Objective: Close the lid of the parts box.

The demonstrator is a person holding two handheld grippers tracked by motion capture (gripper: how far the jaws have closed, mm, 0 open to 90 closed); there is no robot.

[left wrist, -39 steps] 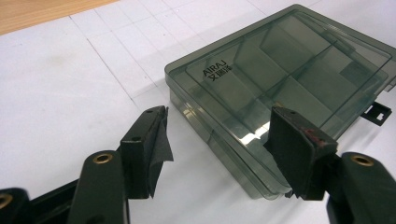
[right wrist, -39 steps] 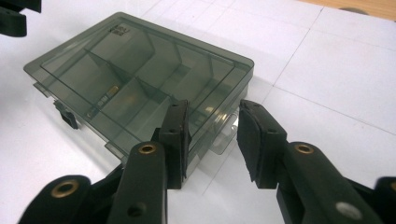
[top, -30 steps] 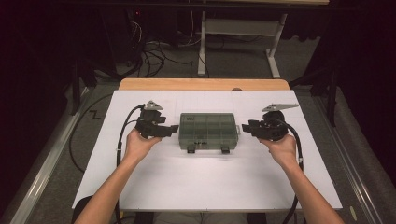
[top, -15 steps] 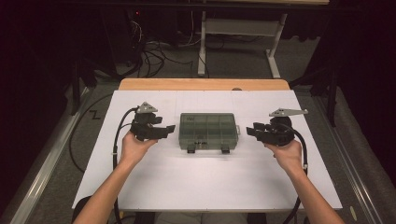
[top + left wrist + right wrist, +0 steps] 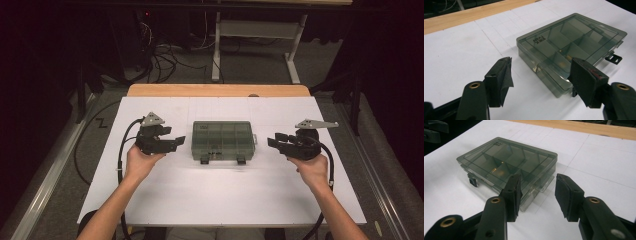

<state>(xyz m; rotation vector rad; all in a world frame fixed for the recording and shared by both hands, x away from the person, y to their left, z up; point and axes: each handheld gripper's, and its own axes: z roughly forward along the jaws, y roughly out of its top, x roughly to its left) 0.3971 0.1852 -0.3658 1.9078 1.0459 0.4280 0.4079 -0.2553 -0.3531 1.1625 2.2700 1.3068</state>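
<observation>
In the high view the person's forearms come in from the near edge of the white-topped bench [image 5: 220, 200], one on each side. The left hand holds the left gripper [image 5: 176, 142] just beside the left end of the box, its jaws pointing toward it and standing apart with nothing between them. The right hand holds the right gripper [image 5: 274, 141] a little farther from the right end, clear of it; its jaws have just been opening and nothing lies between them, so it grips nothing.

Between the two grippers lies the compartment box [image 5: 222, 141], a smoky translucent case, flat on the bench with its lid down and two dark latches on its near side. In the left gripper view the box [image 5: 571, 47] sits just ahead of the spread jaws, its inner dividers showing through the lid. In the right gripper view its corner [image 5: 509, 162] lies just beyond the jaw tips.

Behind the box runs the bench's bare wooden strip [image 5: 220, 90], then cables [image 5: 160, 55] on the dark floor
</observation>
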